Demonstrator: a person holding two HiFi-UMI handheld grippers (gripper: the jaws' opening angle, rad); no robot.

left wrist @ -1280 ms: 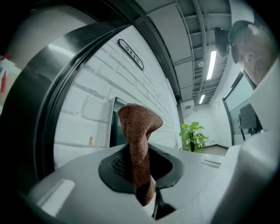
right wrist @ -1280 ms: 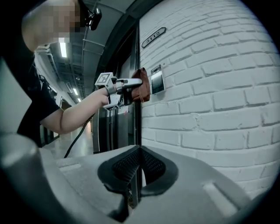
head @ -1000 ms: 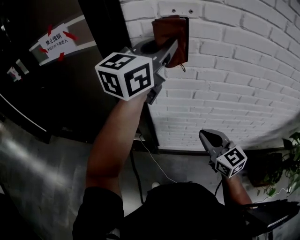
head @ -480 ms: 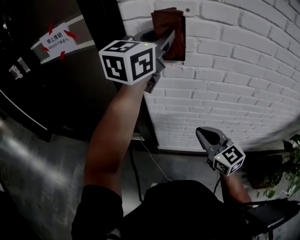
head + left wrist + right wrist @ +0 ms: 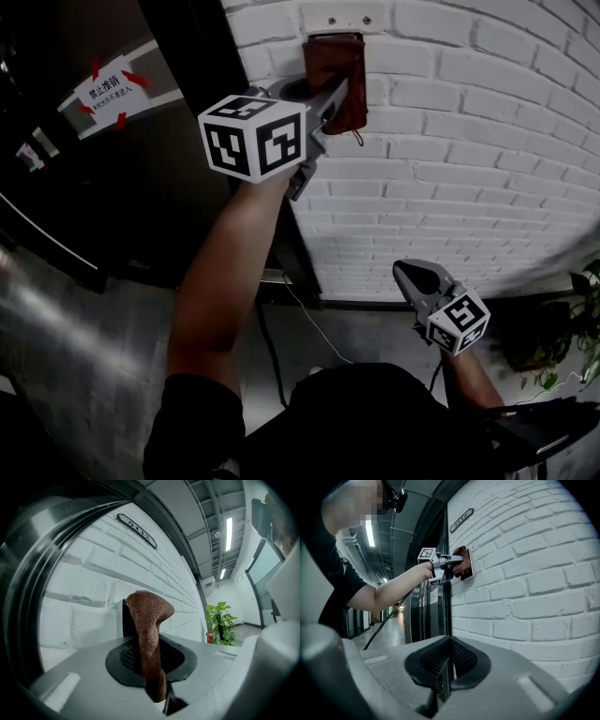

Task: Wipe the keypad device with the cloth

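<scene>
My left gripper (image 5: 330, 94) is raised to the white brick wall, shut on a brown cloth (image 5: 335, 77). The cloth is pressed over the dark keypad device (image 5: 363, 56), whose face is mostly hidden behind it; only a dark edge shows. In the left gripper view the cloth (image 5: 148, 634) stands up from between the shut jaws, with the keypad device's edge (image 5: 124, 618) behind it. In the right gripper view the cloth (image 5: 461, 563) and the keypad device (image 5: 468, 564) show far off on the wall. My right gripper (image 5: 412, 277) hangs low by the wall, shut and empty.
A dark door (image 5: 112, 150) with a white paper notice (image 5: 111, 89) stands left of the wall. A cable (image 5: 309, 323) runs down to the grey floor. A potted plant (image 5: 586, 291) sits at the far right. A small plaque (image 5: 137, 529) is mounted above the keypad.
The left gripper with the cloth has slid slightly down and left over the keypad device. The right gripper has barely shifted.
</scene>
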